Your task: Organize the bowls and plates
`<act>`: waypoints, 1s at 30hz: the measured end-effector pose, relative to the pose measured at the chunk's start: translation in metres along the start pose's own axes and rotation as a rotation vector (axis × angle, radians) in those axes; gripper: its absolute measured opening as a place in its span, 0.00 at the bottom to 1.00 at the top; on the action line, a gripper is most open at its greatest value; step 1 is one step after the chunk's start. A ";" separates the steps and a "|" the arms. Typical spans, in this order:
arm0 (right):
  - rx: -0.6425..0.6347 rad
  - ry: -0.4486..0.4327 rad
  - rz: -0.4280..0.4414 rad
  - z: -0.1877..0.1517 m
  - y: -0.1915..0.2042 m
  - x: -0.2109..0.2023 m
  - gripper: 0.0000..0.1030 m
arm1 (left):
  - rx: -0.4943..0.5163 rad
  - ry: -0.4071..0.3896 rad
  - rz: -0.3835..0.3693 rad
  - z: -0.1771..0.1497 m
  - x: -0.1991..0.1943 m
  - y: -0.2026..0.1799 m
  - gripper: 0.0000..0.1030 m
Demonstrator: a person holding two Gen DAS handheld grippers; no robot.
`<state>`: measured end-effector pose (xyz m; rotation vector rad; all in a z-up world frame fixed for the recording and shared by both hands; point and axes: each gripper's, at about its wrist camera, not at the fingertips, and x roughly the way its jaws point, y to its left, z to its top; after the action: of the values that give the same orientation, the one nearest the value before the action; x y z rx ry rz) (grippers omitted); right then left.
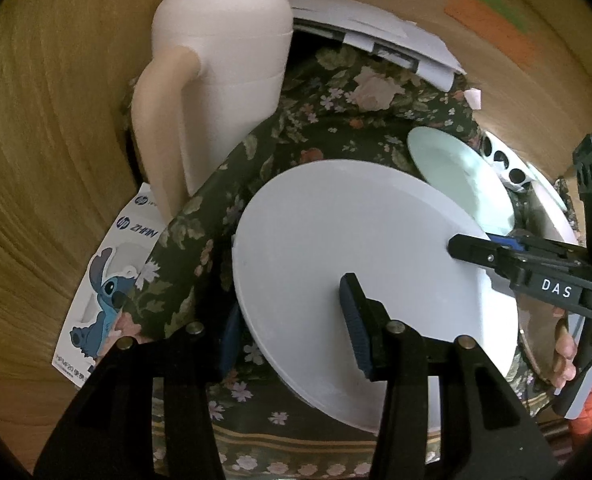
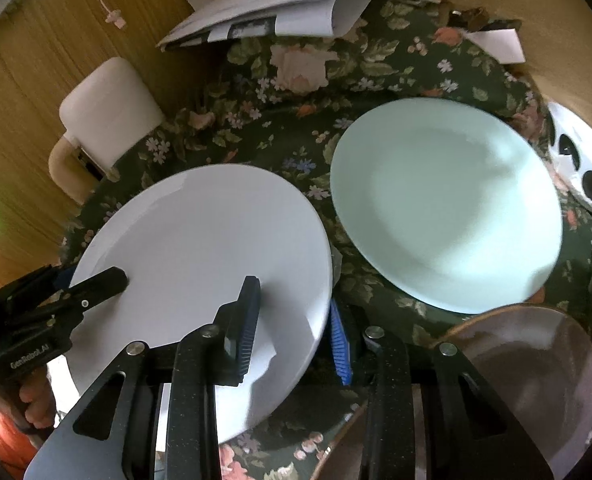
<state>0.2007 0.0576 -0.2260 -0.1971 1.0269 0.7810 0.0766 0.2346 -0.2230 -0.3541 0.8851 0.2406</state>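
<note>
A large white plate is held at two opposite edges, tilted over the floral tablecloth. My left gripper is shut on its near rim, one pad on top and the other underneath. My right gripper is shut on the opposite rim in the same way, and it shows in the left wrist view as the right gripper. The left gripper appears at the plate's left edge in the right wrist view. A pale green plate lies flat just beyond.
A brown glazed bowl sits near the right gripper. A white jug with a beige handle stands at the table's left edge. Loose papers lie at the back, a cartoon-printed box at the left, a black-dotted white lid at the right.
</note>
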 end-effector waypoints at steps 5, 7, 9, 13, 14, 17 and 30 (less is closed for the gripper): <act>0.004 -0.043 -0.013 -0.005 -0.003 -0.016 0.29 | 0.017 -0.020 -0.013 0.003 -0.007 -0.011 0.45; 0.005 -0.063 -0.021 -0.007 -0.004 -0.023 0.29 | 0.025 -0.028 -0.018 0.003 -0.010 -0.015 0.45; 0.006 -0.081 -0.026 -0.009 -0.006 -0.031 0.29 | 0.034 -0.039 -0.024 0.004 -0.015 -0.021 0.45; 0.015 -0.114 -0.030 -0.013 -0.009 -0.047 0.29 | 0.057 -0.063 -0.032 0.007 -0.024 -0.033 0.45; 0.017 -0.121 -0.032 -0.014 -0.010 -0.051 0.29 | 0.062 -0.066 -0.034 0.007 -0.026 -0.036 0.45; 0.020 -0.139 -0.036 -0.018 -0.016 -0.063 0.29 | 0.081 -0.079 -0.041 0.010 -0.031 -0.047 0.45; 0.065 -0.206 -0.079 -0.044 -0.042 -0.110 0.29 | 0.150 -0.107 -0.090 0.006 -0.049 -0.096 0.45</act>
<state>0.1671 -0.0486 -0.1668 -0.0982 0.8436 0.6804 0.0844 0.1465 -0.1617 -0.2389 0.7746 0.1081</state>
